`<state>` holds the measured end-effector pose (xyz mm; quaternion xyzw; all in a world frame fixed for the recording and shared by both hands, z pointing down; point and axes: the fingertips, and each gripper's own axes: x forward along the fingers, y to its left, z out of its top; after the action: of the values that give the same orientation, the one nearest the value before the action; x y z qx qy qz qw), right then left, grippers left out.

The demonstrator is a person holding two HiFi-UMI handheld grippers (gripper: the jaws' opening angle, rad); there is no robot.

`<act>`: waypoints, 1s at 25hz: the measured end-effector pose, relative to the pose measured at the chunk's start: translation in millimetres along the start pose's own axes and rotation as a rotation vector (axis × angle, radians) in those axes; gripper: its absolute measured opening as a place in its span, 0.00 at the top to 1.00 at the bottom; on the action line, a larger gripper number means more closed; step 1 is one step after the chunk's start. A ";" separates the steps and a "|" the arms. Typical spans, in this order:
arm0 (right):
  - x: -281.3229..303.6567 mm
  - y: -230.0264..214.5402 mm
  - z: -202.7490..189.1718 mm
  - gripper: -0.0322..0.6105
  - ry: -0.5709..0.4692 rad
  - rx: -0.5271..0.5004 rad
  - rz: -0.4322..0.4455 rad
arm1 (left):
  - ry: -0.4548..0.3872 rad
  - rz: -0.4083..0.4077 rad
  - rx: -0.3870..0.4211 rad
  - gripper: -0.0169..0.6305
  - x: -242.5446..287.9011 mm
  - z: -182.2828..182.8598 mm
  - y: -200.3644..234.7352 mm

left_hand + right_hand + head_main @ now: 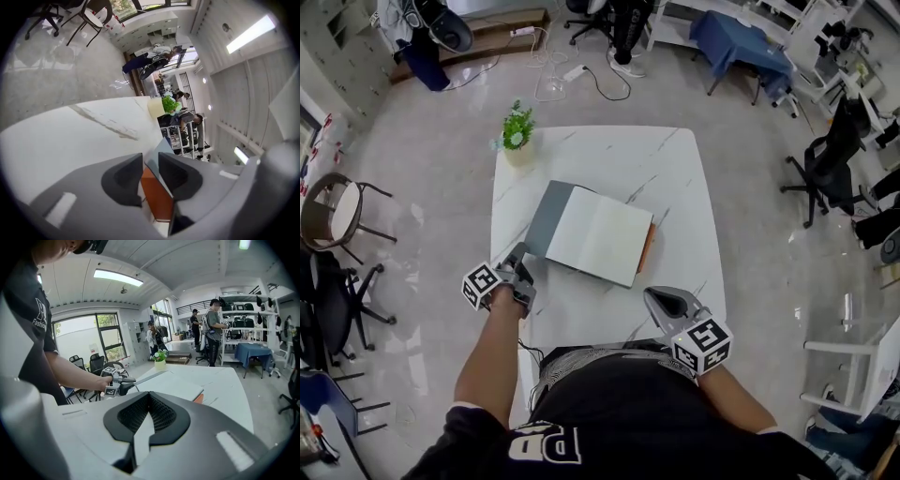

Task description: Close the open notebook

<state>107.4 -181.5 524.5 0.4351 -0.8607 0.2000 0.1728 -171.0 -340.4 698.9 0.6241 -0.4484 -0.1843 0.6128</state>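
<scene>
The notebook (598,234) lies open on the white table (609,150) at the centre of the head view, its grey cover (546,217) tilted up on the left. The cover looks light, thin and bendable, so it is best pinched near its free edge. The left gripper (519,253) does just that at lower left, jaws closed on the cover, forearm reaching in from below. The right gripper (661,298) hovers at lower right, jaws together and empty.

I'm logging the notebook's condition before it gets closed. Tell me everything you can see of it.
The notebook lies open and slightly skewed on the white marble-look table. Blank cream pages face up. Its grey left cover is lifted at the near corner, which sits between the jaws of the left gripper. An orange back cover shows along the right edge. Apart from that gripper, only the table touches it.
</scene>
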 end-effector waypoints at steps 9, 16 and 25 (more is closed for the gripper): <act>-4.0 5.4 0.7 0.95 -0.003 -0.001 0.007 | -0.002 0.027 0.125 0.80 -7.9 3.7 -12.0; -2.9 12.8 -0.3 0.95 -0.004 -0.024 0.047 | -0.009 -0.022 0.245 0.86 -19.5 7.2 -48.8; -2.7 19.2 0.1 0.95 -0.005 -0.033 0.080 | -0.007 -0.124 0.358 0.87 -35.2 -1.2 -113.2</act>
<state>93.2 -169.3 519.4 0.3980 -0.8810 0.1915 0.1694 -151.0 -329.4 582.7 0.7488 -0.4369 -0.1410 0.4781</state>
